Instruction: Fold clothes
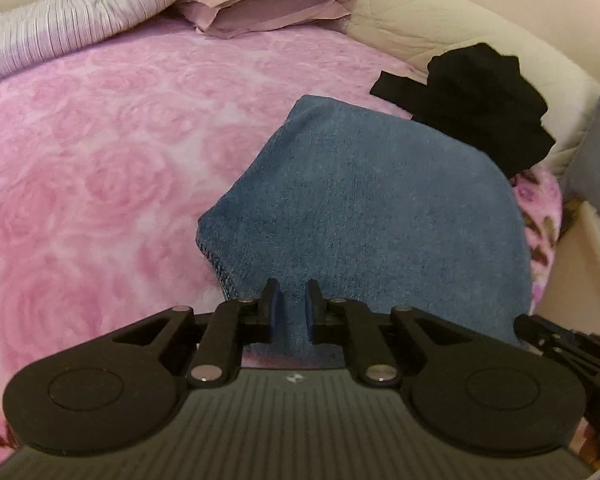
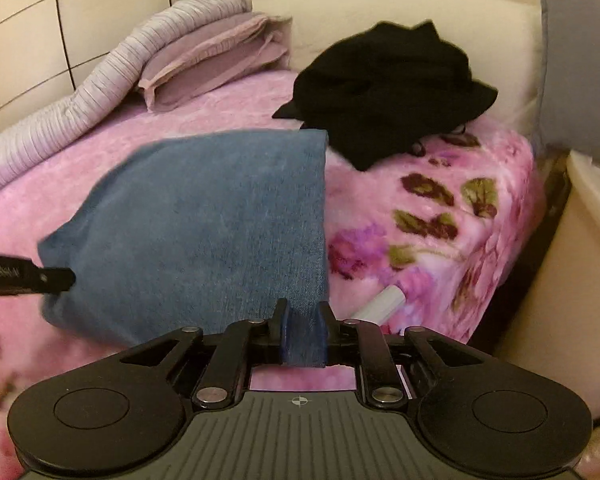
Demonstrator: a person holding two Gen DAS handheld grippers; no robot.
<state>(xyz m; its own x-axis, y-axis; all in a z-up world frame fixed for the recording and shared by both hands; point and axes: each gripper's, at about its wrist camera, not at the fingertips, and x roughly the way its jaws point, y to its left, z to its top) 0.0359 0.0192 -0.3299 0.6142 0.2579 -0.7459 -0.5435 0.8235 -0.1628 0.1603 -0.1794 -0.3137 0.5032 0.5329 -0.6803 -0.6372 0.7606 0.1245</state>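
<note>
Blue denim garment [image 1: 372, 208] spread folded on the pink rose-patterned blanket [image 1: 80, 168], near the bed's right edge, stitched hem at its near left corner. Near edge of the denim lifted off the blanket in the right wrist view, the fabric [image 2: 204, 220] hanging from two pinch points. Right gripper [image 2: 303, 332] clamped on the near right corner, a strip of denim squeezed between the blue pads [image 2: 286, 334]. Left gripper [image 1: 293, 314] at the near edge left of centre, denim visible in the narrow gap between its fingers; whether the pads press the cloth cannot be told from its own view, though its tip [image 2: 56, 278] meets the left corner of the fabric in the right wrist view. Just beyond the denim's far right corner, a crumpled black garment [image 2: 384, 88], resting partly on the blanket and against a cream cushion [image 2: 500, 40]. Farther left, a mauve pillow [image 1: 268, 4] beside a striped lilac bolster [image 1: 60, 28]. A white tube [image 2: 380, 304] on the blanket just right of the right gripper.
</note>
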